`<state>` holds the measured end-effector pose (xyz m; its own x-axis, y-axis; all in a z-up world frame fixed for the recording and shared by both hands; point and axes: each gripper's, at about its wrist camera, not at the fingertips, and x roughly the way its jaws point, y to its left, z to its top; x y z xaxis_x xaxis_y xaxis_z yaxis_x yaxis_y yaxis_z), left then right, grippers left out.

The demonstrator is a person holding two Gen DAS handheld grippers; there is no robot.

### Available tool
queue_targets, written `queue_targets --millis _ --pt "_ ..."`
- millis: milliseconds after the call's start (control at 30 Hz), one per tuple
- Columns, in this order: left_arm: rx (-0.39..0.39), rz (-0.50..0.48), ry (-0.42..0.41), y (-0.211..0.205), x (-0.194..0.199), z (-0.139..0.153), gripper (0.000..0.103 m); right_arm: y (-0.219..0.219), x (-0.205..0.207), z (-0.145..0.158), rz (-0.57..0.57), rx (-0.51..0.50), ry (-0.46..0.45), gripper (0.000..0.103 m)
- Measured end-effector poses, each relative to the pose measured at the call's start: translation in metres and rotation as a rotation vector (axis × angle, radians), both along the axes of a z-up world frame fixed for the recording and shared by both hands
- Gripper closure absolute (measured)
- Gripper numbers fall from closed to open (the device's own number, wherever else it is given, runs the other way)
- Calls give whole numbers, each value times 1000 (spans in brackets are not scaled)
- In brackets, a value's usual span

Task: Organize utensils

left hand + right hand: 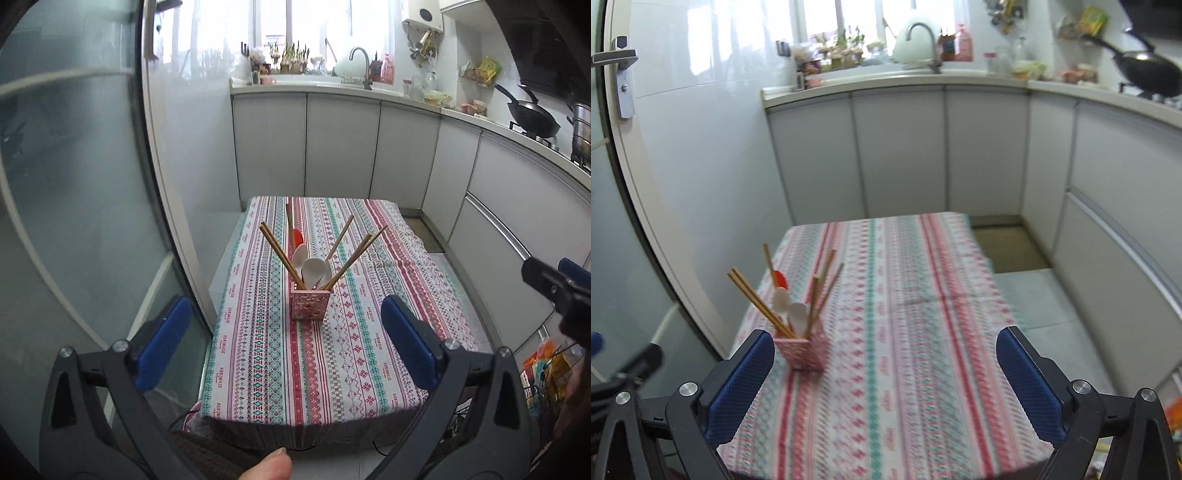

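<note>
The pink holder (309,303), chopsticks (280,254) fanned upright, stands ahead of the left gripper (284,343). The right gripper (886,384) sees it leftward. Both gape wide, empty.

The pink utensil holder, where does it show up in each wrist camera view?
Left wrist: pink utensil holder stands centre frame on the striped tablecloth, between the open fingers.
Right wrist: lower left, just beyond the left finger.
Shared landmark: sink faucet under the window.
</note>
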<state>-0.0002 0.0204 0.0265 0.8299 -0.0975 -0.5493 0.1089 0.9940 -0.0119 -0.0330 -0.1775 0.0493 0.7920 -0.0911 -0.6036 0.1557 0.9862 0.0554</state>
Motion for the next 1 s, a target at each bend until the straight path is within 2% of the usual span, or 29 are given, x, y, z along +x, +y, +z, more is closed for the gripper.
queue_targets --millis 133,333,1000 --pt "29 9 -42 -4 -22 6 1 6 -23 0 -23 -26 -11 2" --pt "22 17 -61 -3 -39 10 1 9 -40 -6 -58 -33 -14 2" --pt "36 9 -45 -12 -44 6 1 22 -42 -11 -36 -49 -13 2"
